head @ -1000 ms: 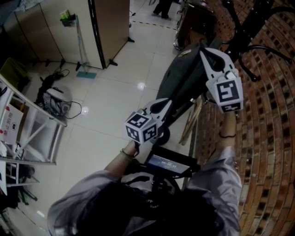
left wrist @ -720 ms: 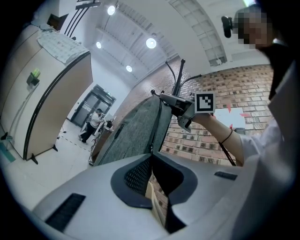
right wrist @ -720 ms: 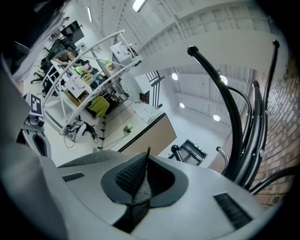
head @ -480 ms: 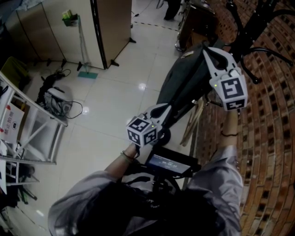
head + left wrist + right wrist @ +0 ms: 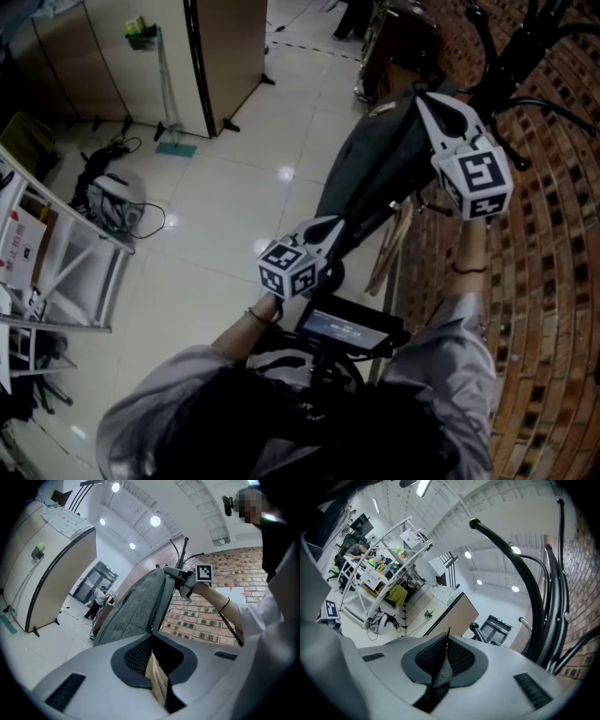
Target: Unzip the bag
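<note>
A dark grey-green bag point(image 5: 375, 173) hangs long and narrow from a black coat rack point(image 5: 506, 56) by the brick wall. My right gripper point(image 5: 428, 99) is up at the bag's top end, shut on a strip of its grey fabric point(image 5: 439, 670). My left gripper point(image 5: 325, 228) is lower down at the bag's near edge, shut, with a thin dark zipper pull point(image 5: 151, 628) pinched at its tips. In the left gripper view the bag point(image 5: 138, 602) rises straight ahead, its zipper line running up to the right gripper point(image 5: 182, 577).
The brick wall point(image 5: 553, 309) is close on the right. Wooden sticks point(image 5: 389, 248) lean by the bag. A tan partition point(image 5: 225, 56) stands at the back, a white shelf frame point(image 5: 66, 267) at left, and cables with white gear point(image 5: 112, 202) lie on the tiled floor.
My left gripper has sunk a little along the bag's edge. The right gripper has stayed at the bag's top, rolling slightly.
</note>
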`<state>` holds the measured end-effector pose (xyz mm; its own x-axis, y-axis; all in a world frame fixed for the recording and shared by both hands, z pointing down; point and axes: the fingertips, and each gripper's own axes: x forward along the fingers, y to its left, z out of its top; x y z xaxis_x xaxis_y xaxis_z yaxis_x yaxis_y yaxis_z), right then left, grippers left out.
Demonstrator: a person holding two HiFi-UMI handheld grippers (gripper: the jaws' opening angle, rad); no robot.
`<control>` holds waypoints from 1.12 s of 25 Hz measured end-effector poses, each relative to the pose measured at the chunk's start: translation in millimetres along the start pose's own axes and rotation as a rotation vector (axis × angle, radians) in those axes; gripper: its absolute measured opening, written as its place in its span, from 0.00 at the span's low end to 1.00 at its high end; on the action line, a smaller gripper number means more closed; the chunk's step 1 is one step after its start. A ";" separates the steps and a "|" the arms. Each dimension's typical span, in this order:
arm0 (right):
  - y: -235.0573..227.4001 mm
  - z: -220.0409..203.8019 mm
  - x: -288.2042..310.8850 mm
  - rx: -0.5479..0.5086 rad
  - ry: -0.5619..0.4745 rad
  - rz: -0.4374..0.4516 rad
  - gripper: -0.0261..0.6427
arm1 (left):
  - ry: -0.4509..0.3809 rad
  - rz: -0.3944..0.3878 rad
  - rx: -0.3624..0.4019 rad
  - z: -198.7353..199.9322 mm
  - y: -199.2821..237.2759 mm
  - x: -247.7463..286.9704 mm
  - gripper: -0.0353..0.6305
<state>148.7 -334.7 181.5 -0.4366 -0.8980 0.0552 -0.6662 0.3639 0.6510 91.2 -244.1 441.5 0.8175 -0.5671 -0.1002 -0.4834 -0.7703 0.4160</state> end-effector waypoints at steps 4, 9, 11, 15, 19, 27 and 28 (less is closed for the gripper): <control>-4.5 -1.1 2.7 0.058 -0.002 -0.005 0.07 | 0.007 0.002 0.003 -2.1 0.0 -0.2 0.07; -6.3 -1.6 4.8 0.049 0.025 -0.031 0.07 | 0.016 0.007 0.001 -2.9 0.2 -1.0 0.07; -4.8 -1.6 4.5 0.027 0.039 -0.043 0.07 | 0.024 0.005 0.010 -2.6 1.0 -1.2 0.07; 0.6 2.5 2.1 0.002 0.047 -0.097 0.08 | 0.035 0.005 0.021 -2.3 2.3 -3.0 0.07; 9.9 1.0 -5.7 0.032 0.031 -0.122 0.15 | 0.047 -0.002 0.013 -1.2 2.2 -5.0 0.07; 33.3 -18.9 -51.6 0.174 -0.040 -0.145 0.20 | 0.115 0.009 0.040 -10.7 9.2 -27.4 0.07; 36.7 -20.4 -59.6 0.201 -0.058 -0.156 0.20 | 0.122 0.022 0.038 -13.4 12.8 -32.1 0.07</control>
<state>162.6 -272.9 217.5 -0.3489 -0.9336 -0.0812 -0.8324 0.2690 0.4845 63.0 -231.9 462.1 0.8377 -0.5458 0.0205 -0.5110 -0.7699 0.3823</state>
